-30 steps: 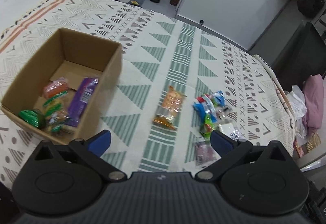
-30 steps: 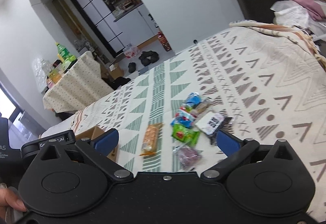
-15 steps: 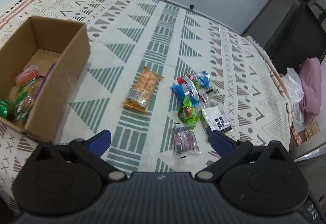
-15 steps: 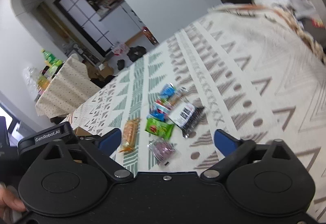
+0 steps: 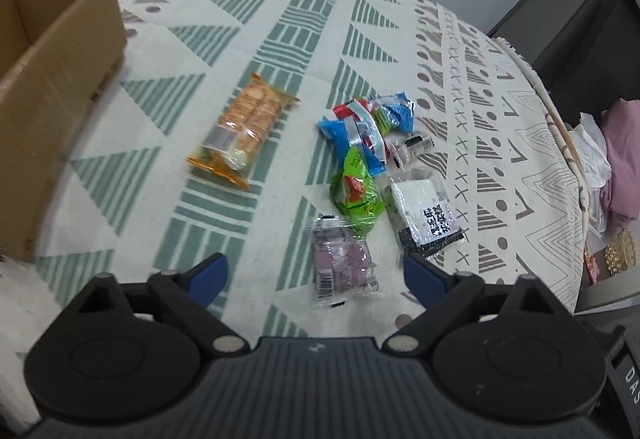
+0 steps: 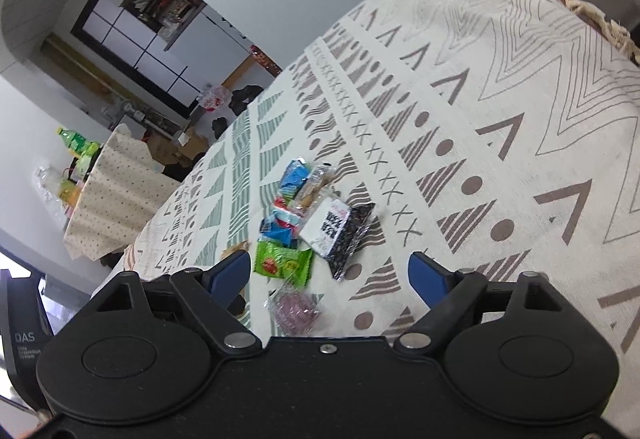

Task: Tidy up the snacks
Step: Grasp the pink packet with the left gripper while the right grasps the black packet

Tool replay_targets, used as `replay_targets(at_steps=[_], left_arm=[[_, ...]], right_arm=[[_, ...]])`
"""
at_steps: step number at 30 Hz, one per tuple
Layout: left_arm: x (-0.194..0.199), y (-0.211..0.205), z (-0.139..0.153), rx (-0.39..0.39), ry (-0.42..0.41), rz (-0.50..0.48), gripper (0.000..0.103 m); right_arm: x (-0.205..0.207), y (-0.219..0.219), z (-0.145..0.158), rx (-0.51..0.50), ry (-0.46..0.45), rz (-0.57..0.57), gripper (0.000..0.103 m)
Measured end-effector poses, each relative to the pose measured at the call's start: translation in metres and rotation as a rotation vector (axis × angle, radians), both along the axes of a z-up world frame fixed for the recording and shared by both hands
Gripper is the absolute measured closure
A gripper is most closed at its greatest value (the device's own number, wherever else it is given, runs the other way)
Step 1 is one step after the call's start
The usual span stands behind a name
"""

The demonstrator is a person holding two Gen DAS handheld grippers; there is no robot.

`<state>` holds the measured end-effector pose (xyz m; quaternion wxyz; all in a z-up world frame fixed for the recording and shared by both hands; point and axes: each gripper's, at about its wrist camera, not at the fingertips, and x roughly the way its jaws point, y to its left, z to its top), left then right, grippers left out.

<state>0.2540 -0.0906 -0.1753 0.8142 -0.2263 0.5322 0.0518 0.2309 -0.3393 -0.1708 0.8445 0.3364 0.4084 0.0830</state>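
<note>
Both grippers' jaws apart — left gripper point(image 5: 316, 277), right gripper point(image 6: 330, 273) — cardboard box point(image 5: 52, 79) contents hidden.

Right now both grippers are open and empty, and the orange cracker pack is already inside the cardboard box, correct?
Not quite. The orange cracker pack lies on the patterned cloth, outside the cardboard box, as the left wrist view shows. The left gripper and right gripper are indeed open and empty.

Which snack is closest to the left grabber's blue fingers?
The purple snack packet, in clear wrap with a barcode. It lies just ahead of the open left gripper, between its fingers' line. The green packet and orange cracker pack lie farther away.
</note>
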Motion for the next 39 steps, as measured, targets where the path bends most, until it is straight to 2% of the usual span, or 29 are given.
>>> replay_targets(at_steps=[3,7,10,11,14,15,18,30,32,34,39], left_arm=[[0.007,-0.006,-0.013,-0.027,0.025,0.004,0.026],[0.015,-0.016,-0.028,-0.042,0.050,0.004,0.034],[0.020,-0.022,-0.034,-0.022,0.053,0.009,0.038],[0.021,-0.023,-0.035,-0.014,0.050,0.009,0.042],[0.025,-0.026,-0.034,0.036,0.077,0.004,0.065],[0.025,-0.024,-0.033,0.040,0.082,0.009,0.068],[0.027,-0.018,-0.032,0.022,0.086,0.010,0.070],[0.027,-0.002,-0.026,0.042,0.076,0.024,0.071],[0.026,0.002,-0.024,0.043,0.071,0.025,0.071],[0.024,0.007,-0.020,0.043,0.064,0.033,0.071],[0.015,0.020,-0.008,0.051,0.044,0.043,0.071]], right_arm=[[0.012,-0.002,-0.011,0.028,0.022,-0.001,0.025],[0.025,-0.003,-0.023,0.063,0.040,-0.006,0.029],[0.035,-0.001,-0.029,0.082,0.040,-0.003,0.032],[0.037,-0.001,-0.031,0.086,0.040,-0.001,0.033],[0.046,0.003,-0.040,0.100,0.056,0.012,0.035],[0.048,0.004,-0.043,0.103,0.064,0.015,0.036],[0.055,0.007,-0.051,0.108,0.084,0.018,0.037],[0.074,0.010,-0.065,0.150,0.090,-0.012,0.040],[0.077,0.012,-0.066,0.145,0.090,-0.014,0.045],[0.078,0.014,-0.069,0.115,0.105,-0.007,0.069],[0.069,0.018,-0.058,0.068,0.088,0.006,0.074]])
